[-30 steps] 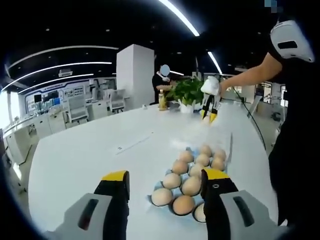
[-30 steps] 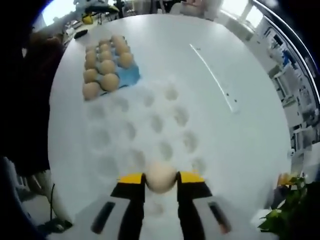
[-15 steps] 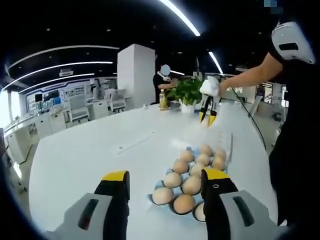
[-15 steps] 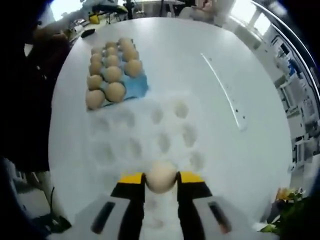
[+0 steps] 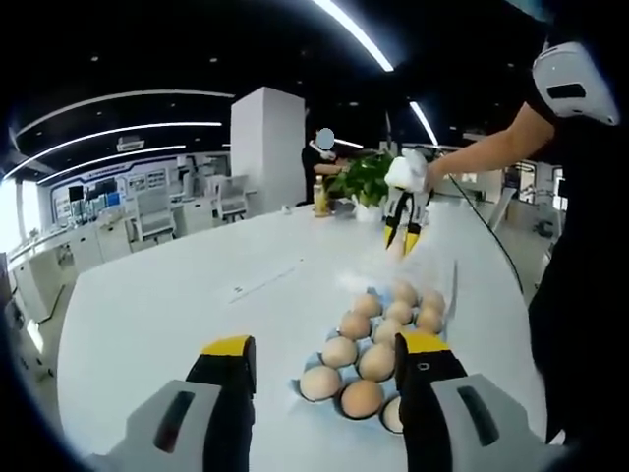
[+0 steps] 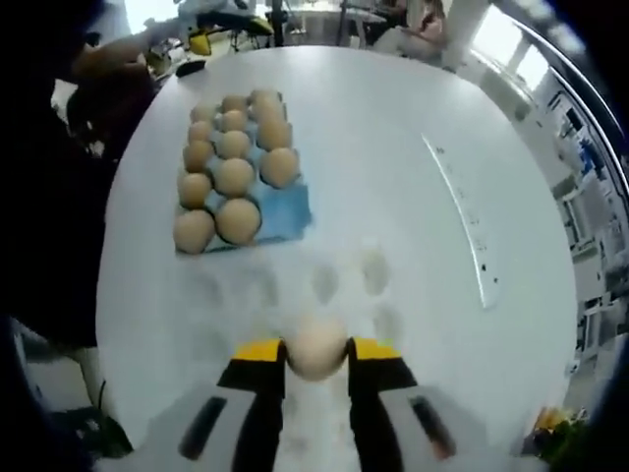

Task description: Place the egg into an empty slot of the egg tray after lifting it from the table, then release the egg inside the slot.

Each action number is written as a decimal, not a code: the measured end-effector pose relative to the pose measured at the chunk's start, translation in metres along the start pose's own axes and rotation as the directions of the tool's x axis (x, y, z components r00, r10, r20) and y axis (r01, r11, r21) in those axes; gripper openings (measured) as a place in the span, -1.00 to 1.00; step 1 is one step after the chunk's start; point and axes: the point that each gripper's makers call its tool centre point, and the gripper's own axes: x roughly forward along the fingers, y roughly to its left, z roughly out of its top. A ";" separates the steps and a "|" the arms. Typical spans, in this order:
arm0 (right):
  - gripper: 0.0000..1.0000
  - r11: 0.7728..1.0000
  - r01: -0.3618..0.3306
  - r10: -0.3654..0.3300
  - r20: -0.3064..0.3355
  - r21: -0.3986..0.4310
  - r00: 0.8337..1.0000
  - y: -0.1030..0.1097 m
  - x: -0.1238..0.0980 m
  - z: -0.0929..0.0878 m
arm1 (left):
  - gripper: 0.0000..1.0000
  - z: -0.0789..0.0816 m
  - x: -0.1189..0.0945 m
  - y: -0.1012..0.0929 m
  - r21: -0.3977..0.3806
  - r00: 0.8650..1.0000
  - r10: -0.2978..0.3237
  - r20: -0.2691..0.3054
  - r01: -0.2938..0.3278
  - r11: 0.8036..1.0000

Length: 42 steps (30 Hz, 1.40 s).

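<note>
In the right gripper view my right gripper [image 6: 314, 352] is shut on a pale egg [image 6: 314, 344], held above a clear dimpled tray [image 6: 329, 285] on the white table. Just beyond it lies the blue egg tray [image 6: 291, 208] with several brown eggs [image 6: 236, 177]; its near right corner shows bare blue. In the left gripper view the same blue egg tray [image 5: 371, 293] lies between and beyond the jaws of my left gripper [image 5: 325, 346], which is open and holds nothing. The right gripper [image 5: 405, 228] hangs above the table past the tray, on a person's outstretched arm.
A long thin strip [image 6: 464, 221] lies on the white table [image 5: 177, 295] to the right of the trays. At the far edge stand a potted plant [image 5: 369, 180] and a bottle [image 5: 320, 197], with a person [image 5: 320, 162] behind them. A person's dark clothing [image 5: 575, 295] stands close beside the table.
The right gripper has carried the egg nearer to the blue tray, which now looms larger in its view. The left gripper has stayed put and open.
</note>
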 end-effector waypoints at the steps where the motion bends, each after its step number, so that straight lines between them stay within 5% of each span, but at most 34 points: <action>1: -0.52 1.000 -0.002 0.002 0.005 -0.006 1.000 0.000 0.001 0.003 | 0.15 0.000 0.000 0.000 0.000 1.000 0.000 0.002 0.000 1.000; 42: -0.52 0.989 -0.075 0.089 0.105 -0.125 0.991 0.015 0.043 0.086 | 0.14 0.000 0.000 0.001 -0.001 1.000 -0.002 0.006 0.002 1.000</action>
